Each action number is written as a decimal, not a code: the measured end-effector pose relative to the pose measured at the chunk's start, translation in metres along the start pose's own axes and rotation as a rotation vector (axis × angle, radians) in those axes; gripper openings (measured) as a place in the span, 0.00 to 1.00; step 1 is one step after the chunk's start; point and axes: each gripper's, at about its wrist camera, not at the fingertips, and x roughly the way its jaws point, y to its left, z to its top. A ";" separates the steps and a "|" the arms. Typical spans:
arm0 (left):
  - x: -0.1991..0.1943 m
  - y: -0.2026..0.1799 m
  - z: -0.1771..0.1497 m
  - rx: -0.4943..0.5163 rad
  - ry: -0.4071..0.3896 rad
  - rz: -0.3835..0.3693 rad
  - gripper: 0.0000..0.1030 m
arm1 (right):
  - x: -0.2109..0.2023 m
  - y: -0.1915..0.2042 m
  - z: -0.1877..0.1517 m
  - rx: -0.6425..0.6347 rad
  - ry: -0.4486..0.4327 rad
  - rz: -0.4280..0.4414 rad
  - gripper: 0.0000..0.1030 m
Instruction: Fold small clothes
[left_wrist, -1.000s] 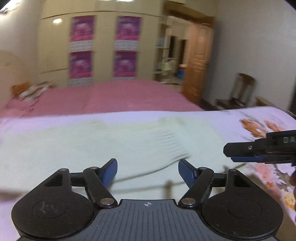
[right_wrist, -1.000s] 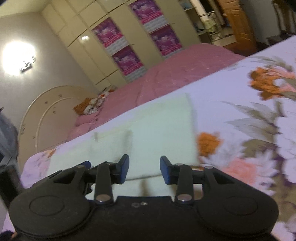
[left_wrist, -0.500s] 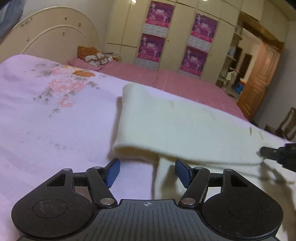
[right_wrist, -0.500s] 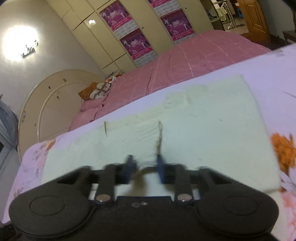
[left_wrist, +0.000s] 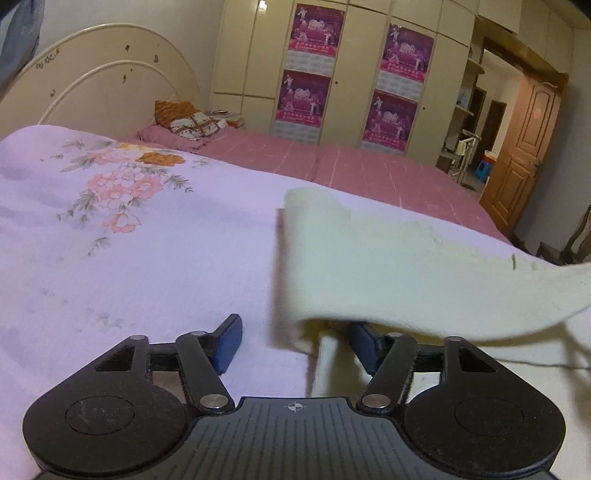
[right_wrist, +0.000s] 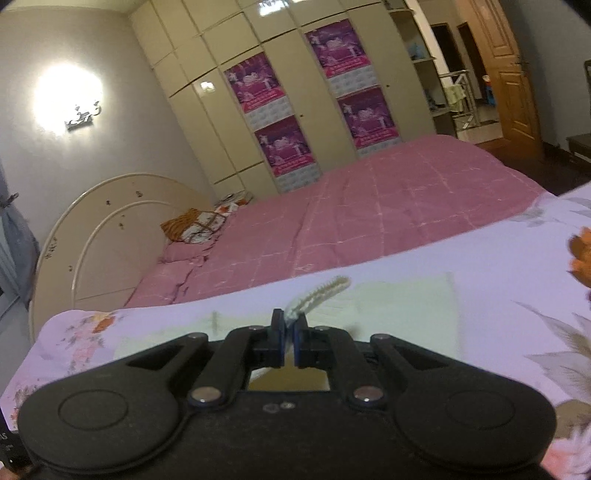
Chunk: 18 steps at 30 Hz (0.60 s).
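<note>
Between right jaws: right gripper (right_wrist: 289, 325) pressed together, pinching a ribbed edge of the pale cream knitted garment (right_wrist: 402, 299).
Left jaws: left gripper (left_wrist: 295, 341) spread wide, low at the garment's folded edge (left_wrist: 369, 266).
Garment: lying on the lilac floral bedsheet (left_wrist: 129, 251).
Beyond: pink quilted bed (right_wrist: 369, 214), cream wardrobe with magenta posters (left_wrist: 369, 74).

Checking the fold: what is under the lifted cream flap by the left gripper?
Under the lifted flap lies another layer of the cream garment on the floral sheet; the left gripper is open. Farther under is hidden.
</note>
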 end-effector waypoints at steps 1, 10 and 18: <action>-0.002 0.001 0.000 -0.003 0.000 -0.004 0.57 | -0.004 -0.004 -0.001 0.003 -0.002 -0.006 0.05; 0.009 0.010 0.005 -0.011 0.015 -0.024 0.52 | -0.015 -0.021 -0.018 0.020 0.023 -0.065 0.05; 0.011 0.009 0.005 0.005 0.026 -0.028 0.52 | -0.016 -0.032 -0.027 0.047 0.036 -0.093 0.05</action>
